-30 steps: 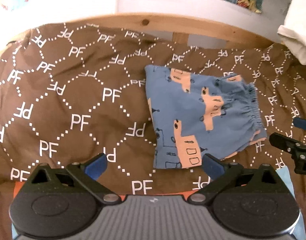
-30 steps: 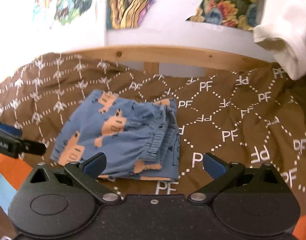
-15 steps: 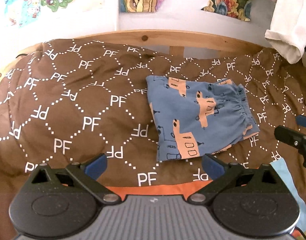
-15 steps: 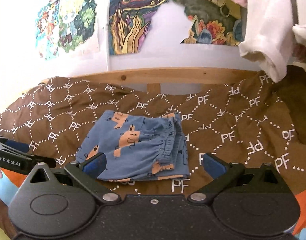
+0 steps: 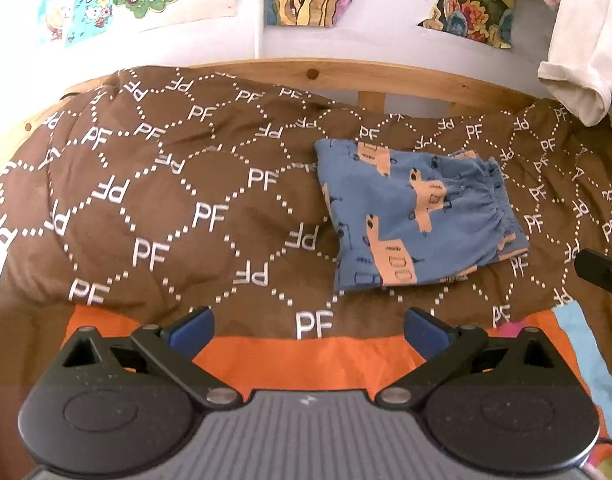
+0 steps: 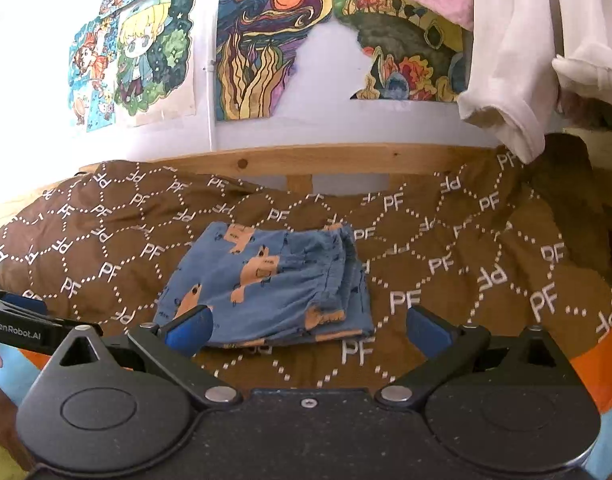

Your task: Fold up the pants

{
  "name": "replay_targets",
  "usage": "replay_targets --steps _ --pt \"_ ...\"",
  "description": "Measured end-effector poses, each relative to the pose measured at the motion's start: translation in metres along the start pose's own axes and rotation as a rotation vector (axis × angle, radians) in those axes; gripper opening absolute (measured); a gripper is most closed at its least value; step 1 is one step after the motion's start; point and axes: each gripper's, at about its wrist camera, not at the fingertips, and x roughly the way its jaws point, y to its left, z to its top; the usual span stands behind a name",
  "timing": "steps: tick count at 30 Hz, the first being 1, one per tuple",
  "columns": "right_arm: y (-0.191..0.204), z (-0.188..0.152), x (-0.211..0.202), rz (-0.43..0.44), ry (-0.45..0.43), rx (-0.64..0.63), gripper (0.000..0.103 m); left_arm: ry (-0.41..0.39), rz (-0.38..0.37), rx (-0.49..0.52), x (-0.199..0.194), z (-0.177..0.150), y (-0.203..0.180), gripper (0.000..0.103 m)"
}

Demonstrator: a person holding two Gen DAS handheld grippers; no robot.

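The blue pants [image 5: 418, 212] with orange prints lie folded into a compact stack on the brown PF-patterned blanket [image 5: 165, 208], waistband to the right. They also show in the right wrist view [image 6: 273, 280]. My left gripper [image 5: 308, 326] is open and empty, held back over the blanket's orange border, left of and nearer than the pants. My right gripper [image 6: 308, 322] is open and empty just in front of the pants. Each gripper shows at the edge of the other's view: the right one [image 5: 600, 270], the left one [image 6: 21, 322].
A wooden bed rail [image 6: 346, 160] runs behind the blanket below a wall with coloured drawings [image 6: 265, 40]. White and pink garments [image 6: 514, 52] hang at the upper right. An orange border [image 5: 306, 360] and light blue fabric [image 5: 586, 344] lie at the near edge.
Both grippers have pulled back and risen away from the folded pants, which now look smaller and farther off. More of the wall and orange border shows. Both stay open.
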Motion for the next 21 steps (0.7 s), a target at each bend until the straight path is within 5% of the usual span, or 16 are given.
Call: replay_targets --steps 21 --pt "0.015 -0.050 -0.025 0.066 0.085 -0.018 0.102 0.038 -0.019 0.063 -0.005 -0.054 0.001 0.103"
